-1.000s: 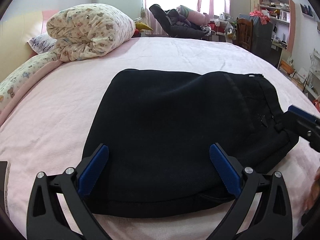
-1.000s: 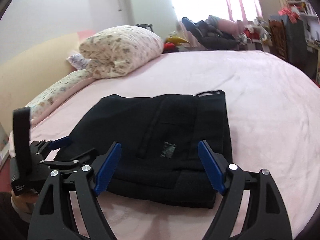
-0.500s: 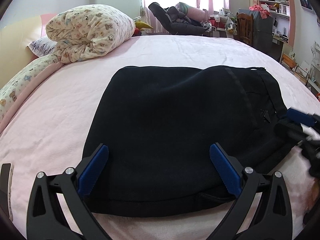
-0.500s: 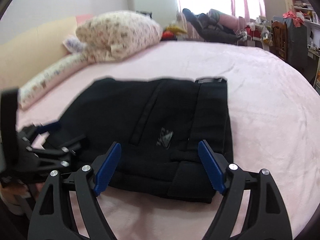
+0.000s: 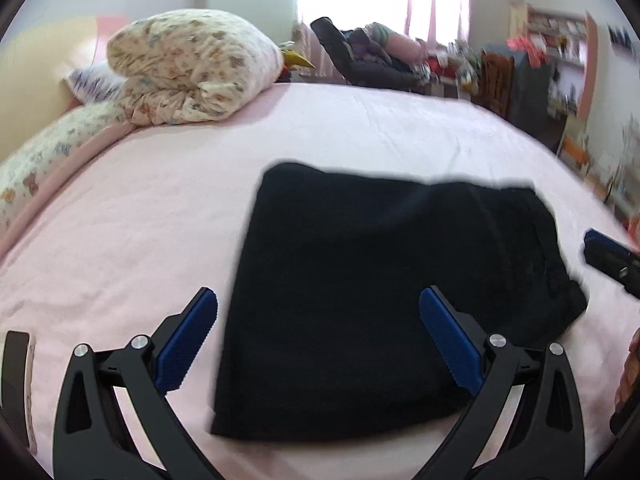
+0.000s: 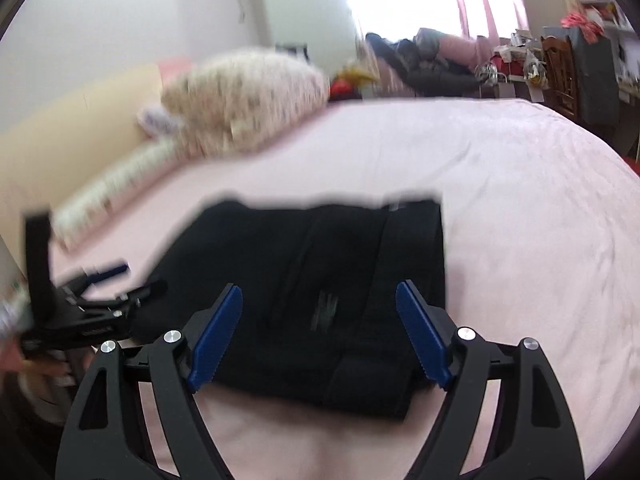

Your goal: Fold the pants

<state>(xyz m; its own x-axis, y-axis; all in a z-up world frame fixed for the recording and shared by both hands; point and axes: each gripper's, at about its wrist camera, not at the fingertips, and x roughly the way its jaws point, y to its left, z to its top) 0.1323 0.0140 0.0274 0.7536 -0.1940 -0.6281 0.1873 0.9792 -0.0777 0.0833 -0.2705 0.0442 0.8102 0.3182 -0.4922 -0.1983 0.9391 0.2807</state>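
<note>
Black pants (image 5: 384, 288) lie folded into a compact rectangle on the pink bed sheet (image 5: 160, 208). In the left wrist view my left gripper (image 5: 318, 312) hovers open above the near edge of the pants, its blue pads apart with nothing held. The right wrist view shows the same pants (image 6: 320, 280) with the waistband toward the right. Over their near edge my right gripper (image 6: 320, 308) stands open and empty. Each gripper appears at the side of the other's view: the right gripper (image 5: 608, 256) and the left gripper (image 6: 100, 300).
A rolled floral quilt (image 5: 192, 68) and pillows sit at the head of the bed, far left. Beyond the far edge stand a dark reclining chair (image 5: 368, 60) with clothes, a wooden chair and shelves at the right. Bare sheet surrounds the pants.
Both grippers have drawn back and up from the pants, which now look smaller and further off. The left view has swung left. Both stay open.
</note>
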